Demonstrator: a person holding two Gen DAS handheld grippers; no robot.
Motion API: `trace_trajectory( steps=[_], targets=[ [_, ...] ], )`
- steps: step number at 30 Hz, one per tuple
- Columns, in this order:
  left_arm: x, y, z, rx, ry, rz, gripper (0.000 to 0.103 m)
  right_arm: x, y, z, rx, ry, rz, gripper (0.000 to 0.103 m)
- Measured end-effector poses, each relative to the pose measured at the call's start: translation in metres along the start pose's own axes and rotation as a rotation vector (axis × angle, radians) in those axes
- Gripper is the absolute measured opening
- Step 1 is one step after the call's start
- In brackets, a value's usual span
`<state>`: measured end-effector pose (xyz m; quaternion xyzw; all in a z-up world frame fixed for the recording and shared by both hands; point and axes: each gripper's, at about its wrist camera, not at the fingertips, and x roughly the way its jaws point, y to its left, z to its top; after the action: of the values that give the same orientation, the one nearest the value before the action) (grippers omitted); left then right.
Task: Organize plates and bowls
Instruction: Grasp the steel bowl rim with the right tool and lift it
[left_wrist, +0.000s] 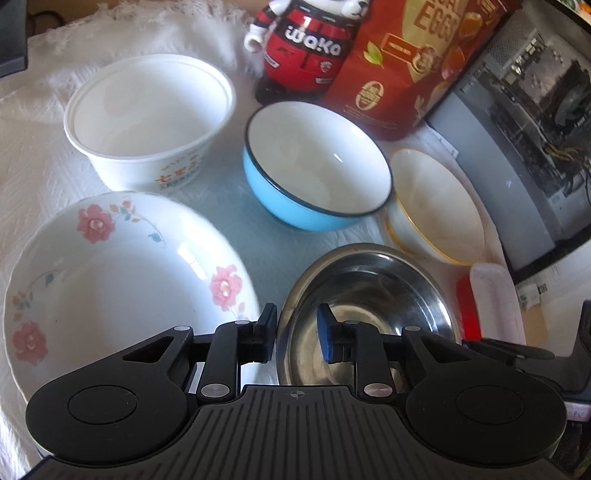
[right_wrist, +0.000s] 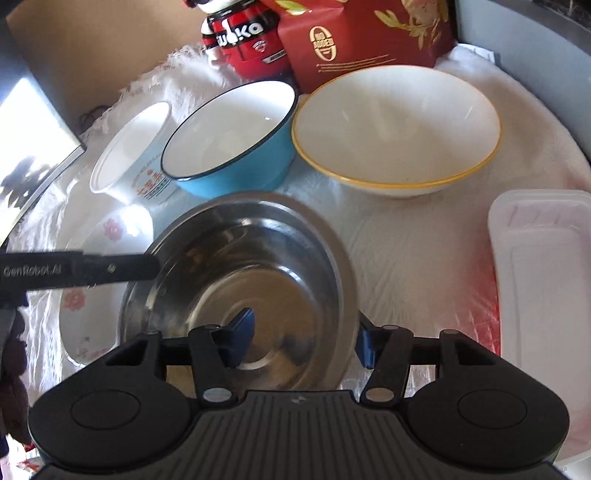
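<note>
Under everything, a white cloth (left_wrist: 37, 147), soft, good for keeping dishes from sliding or clinking. At the back, a red box (left_wrist: 406, 55) and a toy figure (left_wrist: 306, 44), out of the way.

Biggest dish: the flowered plate (left_wrist: 122, 280), white with pink roses, wide and shallow, near the front on the left. Good as the bottom of a stack.

Next, the yellow-rimmed bowl (right_wrist: 395, 129), white, wide at the mouth, off to the right in the back row. Just beside it, the blue bowl (left_wrist: 317, 177), white inside, dark line around the rim. Left of that, the white paper bowl (left_wrist: 147, 114), tall, with red print on its side. All three empty and upright.

In front, the steel bowl (left_wrist: 369, 295), shiny, empty, right next to the flowered plate. Maybe lapping over the plate's edge, hard to tell from here.

Smallest: the two tools, both at the steel bowl, one on each side, likely for a steady two-handed lift. Left gripper (left_wrist: 296, 334) spread a little, the bowl's left rim in the gap, pads not squeezing. Right gripper (right_wrist: 303, 343) spread wider around the right rim, one finger inside, one outside, not pinching yet.
</note>
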<state>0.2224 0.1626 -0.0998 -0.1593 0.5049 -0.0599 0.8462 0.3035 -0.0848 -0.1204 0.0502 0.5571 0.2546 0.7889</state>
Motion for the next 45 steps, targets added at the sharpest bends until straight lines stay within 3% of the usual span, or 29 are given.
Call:
trace_trajectory(
  steps=[6,11,14,19,27,37,41,43,45],
  targets=[
    [-0.007,-0.012,-0.023,0.006,0.050,-0.034,0.024,-0.008,-0.009,-0.004,-0.016,0.040,-0.015,0.057],
    [-0.002,-0.007,-0.044,-0.070,0.119,-0.122,0.020,-0.013,-0.021,-0.006,-0.039,0.063,-0.051,0.060],
    [0.004,-0.004,-0.047,-0.113,0.145,-0.138,0.019,-0.009,-0.028,-0.006,-0.013,0.089,-0.038,0.060],
    [0.005,-0.013,-0.049,-0.088,0.154,-0.087,0.018,-0.003,-0.025,-0.003,-0.030,0.107,-0.007,0.076],
    [0.005,-0.012,-0.052,-0.128,0.144,-0.064,0.016,0.007,-0.024,0.005,-0.059,0.176,0.088,0.103],
    [0.001,-0.023,-0.054,-0.103,0.110,-0.004,0.017,0.014,-0.026,0.018,0.023,0.237,0.099,0.103],
    [0.004,-0.024,-0.054,-0.111,0.106,0.007,0.017,0.019,-0.017,0.021,-0.088,0.286,0.103,0.103],
    [0.005,-0.026,-0.053,-0.104,0.099,0.021,0.019,0.017,-0.016,0.021,-0.083,0.270,0.087,0.099],
    [0.006,-0.027,-0.053,-0.096,0.091,0.046,0.019,0.012,-0.011,0.020,-0.093,0.231,0.057,0.081]
  ],
)
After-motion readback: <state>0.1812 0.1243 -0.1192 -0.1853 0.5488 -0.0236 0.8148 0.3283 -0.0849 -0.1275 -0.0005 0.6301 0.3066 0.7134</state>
